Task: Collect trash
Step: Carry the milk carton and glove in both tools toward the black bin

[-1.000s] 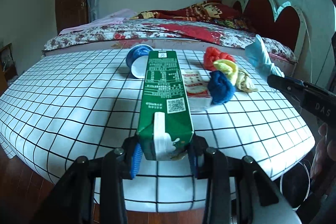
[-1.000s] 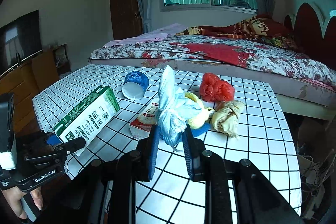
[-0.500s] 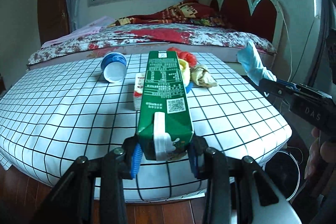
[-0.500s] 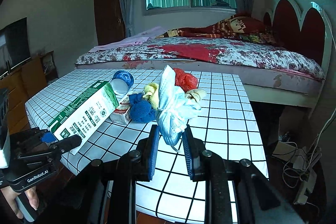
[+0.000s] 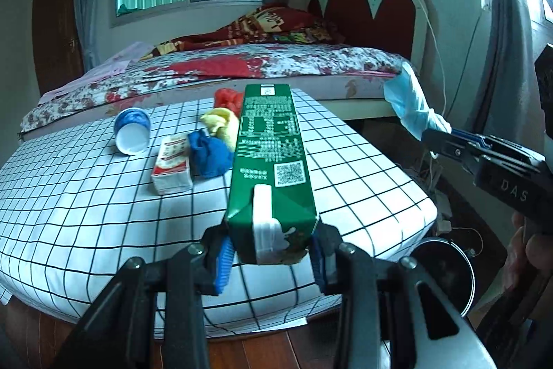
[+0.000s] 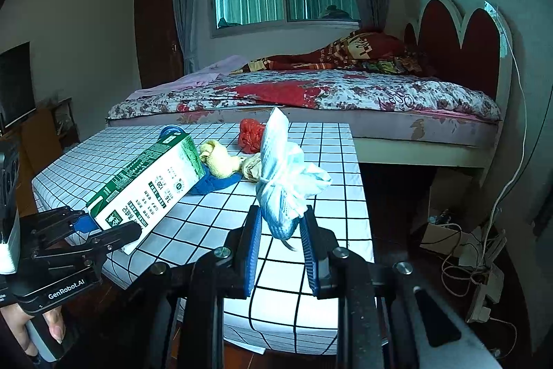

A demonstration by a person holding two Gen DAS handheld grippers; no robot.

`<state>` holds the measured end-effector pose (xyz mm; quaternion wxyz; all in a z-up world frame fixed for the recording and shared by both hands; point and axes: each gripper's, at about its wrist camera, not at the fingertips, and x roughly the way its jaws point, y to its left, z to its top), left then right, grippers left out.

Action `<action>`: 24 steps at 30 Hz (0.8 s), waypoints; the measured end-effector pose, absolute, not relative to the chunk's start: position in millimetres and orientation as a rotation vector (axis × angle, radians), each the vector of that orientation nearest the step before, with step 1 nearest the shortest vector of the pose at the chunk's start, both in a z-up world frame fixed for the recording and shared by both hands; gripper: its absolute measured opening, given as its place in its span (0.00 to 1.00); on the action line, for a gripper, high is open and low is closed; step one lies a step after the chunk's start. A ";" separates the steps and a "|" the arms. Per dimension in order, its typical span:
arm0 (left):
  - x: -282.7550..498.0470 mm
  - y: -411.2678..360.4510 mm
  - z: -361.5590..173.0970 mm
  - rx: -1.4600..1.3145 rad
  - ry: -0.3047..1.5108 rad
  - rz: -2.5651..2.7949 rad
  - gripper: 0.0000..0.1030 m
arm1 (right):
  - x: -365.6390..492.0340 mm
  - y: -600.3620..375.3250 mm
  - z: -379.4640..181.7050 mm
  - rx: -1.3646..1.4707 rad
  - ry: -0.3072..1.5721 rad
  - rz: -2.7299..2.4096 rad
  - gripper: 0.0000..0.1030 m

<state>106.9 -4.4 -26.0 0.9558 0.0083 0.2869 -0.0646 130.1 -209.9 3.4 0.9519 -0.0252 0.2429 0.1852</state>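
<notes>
We've got the carton [image 5: 269, 161] clamped in the left gripper [image 5: 271, 260], the mask [image 6: 285, 175] pinched in the right gripper [image 6: 280, 251]. Keep both squeezes firm until we're squarely over the bin [image 5: 446, 268].

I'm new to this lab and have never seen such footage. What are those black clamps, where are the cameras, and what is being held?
There is no robot here: a person holds a handheld two-finger gripper in each hand, and each carries a wide-angle camera looking forward along its fingers.

The left camera's picture shows the left gripper shut on a green milk carton. The right camera's picture shows the right gripper pinching a crumpled blue face mask.

On the checkered table lie a tipped blue cup, a small red-and-white box, and blue, yellow and red wads. A dark round bin stands on the floor beside the table.
</notes>
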 end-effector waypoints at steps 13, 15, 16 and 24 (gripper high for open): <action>99.0 -70.7 -34.2 0.086 0.602 -0.282 0.37 | 107.2 -279.1 -19.4 -0.014 0.548 0.247 0.23; 97.6 -83.0 -36.4 0.097 0.609 -0.313 0.37 | 102.3 -291.0 -22.9 -0.008 0.557 0.226 0.23; 96.6 -89.1 -37.8 0.104 0.612 -0.329 0.37 | 99.6 -297.4 -24.8 -0.006 0.561 0.213 0.23; 87.8 -139.7 -49.9 0.161 0.642 -0.453 0.37 | 77.3 -344.3 -43.4 0.016 0.610 0.124 0.23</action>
